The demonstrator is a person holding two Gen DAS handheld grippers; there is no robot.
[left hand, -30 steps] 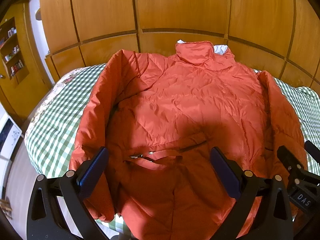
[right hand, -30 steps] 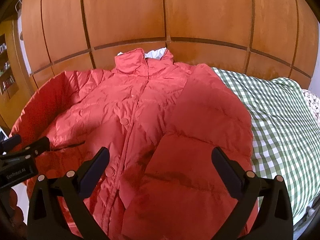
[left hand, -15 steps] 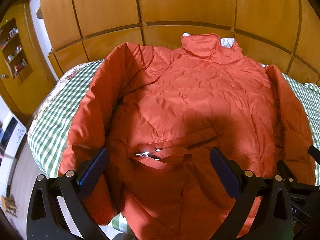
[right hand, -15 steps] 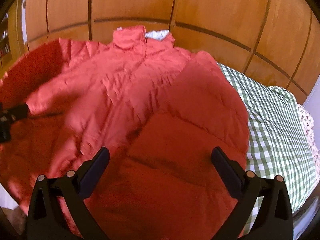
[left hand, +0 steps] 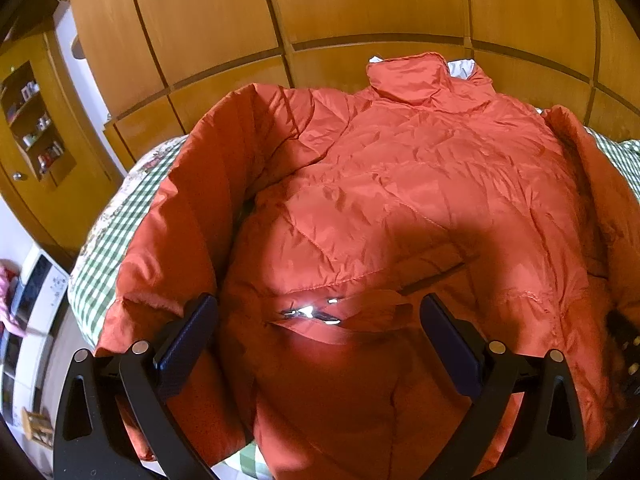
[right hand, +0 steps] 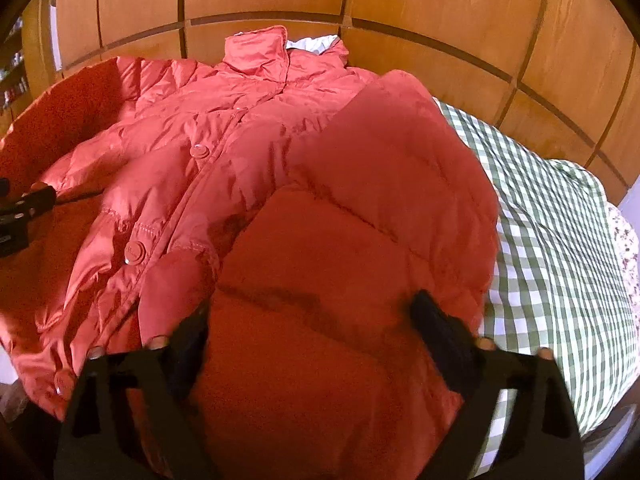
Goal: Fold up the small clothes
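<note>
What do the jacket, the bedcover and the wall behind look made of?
Jacket: likely thin nylon or polyester shell over puffy fill; it has a slight sheen, fine crinkles and quilted stitch lines. Its snaps look like matching plastic or coated metal; hard to tell.
Bedcover: woven cotton-like cloth, matte, green and white check.
Wall: wood panels, smooth varnished finish with visible grain.

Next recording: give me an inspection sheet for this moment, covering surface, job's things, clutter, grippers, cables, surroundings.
Surface: bed with green checked cover.
Job's things: orange-red puffer jacket spread front up, collar at the far side, snaps closed.
Clutter: nothing seen.
Grippers: left gripper open over the pocket zip; right gripper closing, jacket's sleeve between its fingers, not yet pinched.
Cables: nothing seen.
Surroundings: wooden wardrobe panels; wall shelf with small items.
</note>
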